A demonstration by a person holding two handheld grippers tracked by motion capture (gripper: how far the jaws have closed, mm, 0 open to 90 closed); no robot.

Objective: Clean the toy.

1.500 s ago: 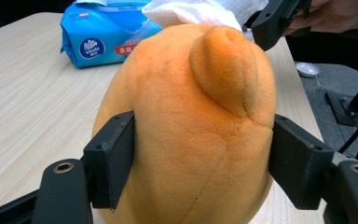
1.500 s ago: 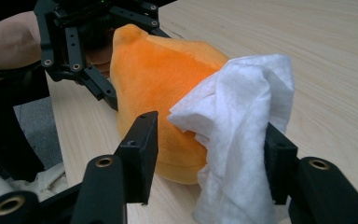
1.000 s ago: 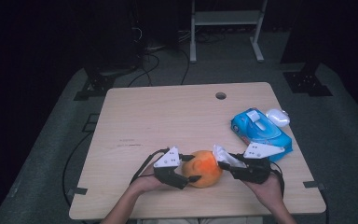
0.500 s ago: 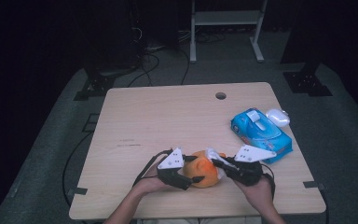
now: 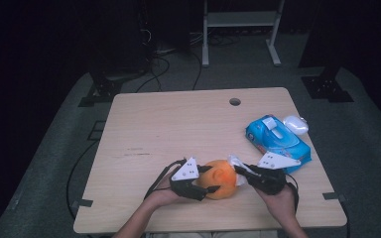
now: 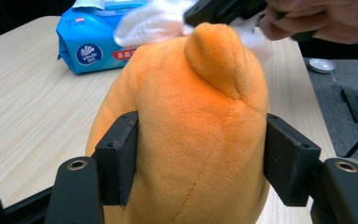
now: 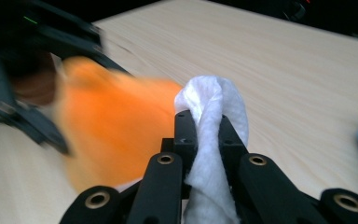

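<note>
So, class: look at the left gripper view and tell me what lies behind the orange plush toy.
Behind the orange plush toy are a white wipe, pinched by the right gripper, and a blue wipes pack. The toy covers the wipe's lower part and the table behind it.

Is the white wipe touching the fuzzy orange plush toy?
Touching: in the left gripper view the white wipe lies against the top of the orange plush toy.

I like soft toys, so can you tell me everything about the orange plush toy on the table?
The orange plush toy looks soft and fuzzy, rounded, with a small ear-like bump on top and a stitched seam down its side. It sits near the front edge of the light wooden table. The left gripper squeezes it between its black jaws. A white wipe, pinched in the right gripper, rests against its top.
</note>
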